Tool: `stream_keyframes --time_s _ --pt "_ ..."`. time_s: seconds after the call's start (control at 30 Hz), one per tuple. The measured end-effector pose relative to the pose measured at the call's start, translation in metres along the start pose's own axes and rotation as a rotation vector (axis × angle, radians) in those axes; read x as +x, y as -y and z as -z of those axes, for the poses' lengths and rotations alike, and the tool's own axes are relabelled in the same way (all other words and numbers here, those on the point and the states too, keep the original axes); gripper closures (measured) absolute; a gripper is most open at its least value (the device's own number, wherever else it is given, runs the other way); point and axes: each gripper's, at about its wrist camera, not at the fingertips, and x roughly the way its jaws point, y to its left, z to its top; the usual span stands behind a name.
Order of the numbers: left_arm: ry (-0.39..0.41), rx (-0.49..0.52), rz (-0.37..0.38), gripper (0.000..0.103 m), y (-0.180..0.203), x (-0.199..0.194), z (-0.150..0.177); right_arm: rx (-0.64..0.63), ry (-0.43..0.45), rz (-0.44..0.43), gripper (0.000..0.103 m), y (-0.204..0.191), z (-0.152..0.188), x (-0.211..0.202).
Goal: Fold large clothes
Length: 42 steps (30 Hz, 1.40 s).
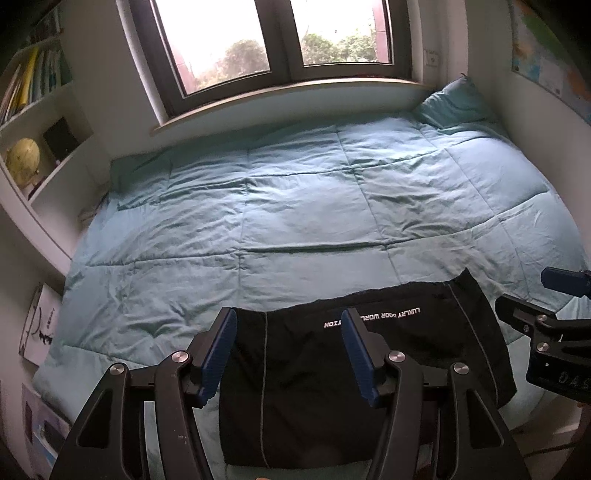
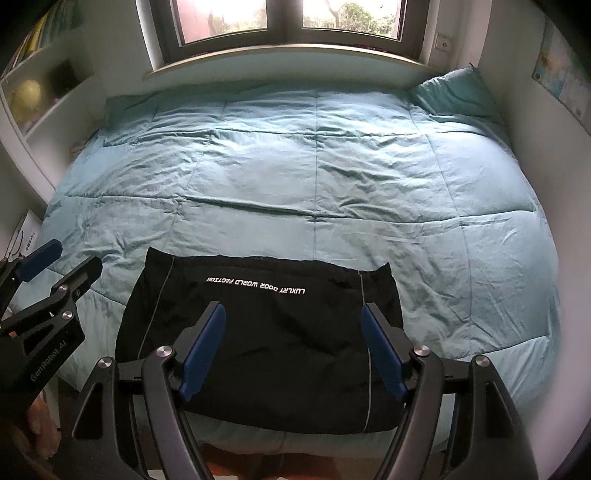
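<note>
A black garment (image 1: 314,387) with white lettering and thin grey stripes lies folded into a rectangle at the near edge of the bed; it also shows in the right wrist view (image 2: 266,339). My left gripper (image 1: 290,317) is open and empty, held above the garment's left part. My right gripper (image 2: 293,312) is open and empty above the garment's middle. The right gripper also shows at the right edge of the left wrist view (image 1: 532,291), and the left gripper at the left edge of the right wrist view (image 2: 74,254).
A light blue quilt (image 2: 314,177) covers the bed, with a pillow (image 2: 454,92) at the far right. A window (image 2: 288,22) is behind the bed. Shelves with books and a globe (image 1: 22,158) stand to the left. A wall map (image 1: 546,55) hangs on the right.
</note>
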Motion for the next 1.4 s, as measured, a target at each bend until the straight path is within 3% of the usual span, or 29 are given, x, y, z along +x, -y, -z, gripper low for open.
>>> stream_keyframes --time_s 0.53,0.7,1.4 --pt "-0.034 0.009 0.019 0.042 0.002 0.008 0.005 0.012 -0.022 -0.01 0.026 0.001 0.003 0.006" --pt "-0.007 -0.007 0.052 0.042 0.0 0.003 0.002 0.017 -0.028 -0.016 0.026 0.001 0.004 0.009" --pt "-0.042 -0.014 0.029 0.042 -0.002 0.018 0.001 -0.007 -0.057 -0.023 0.026 -0.004 0.0 0.023"
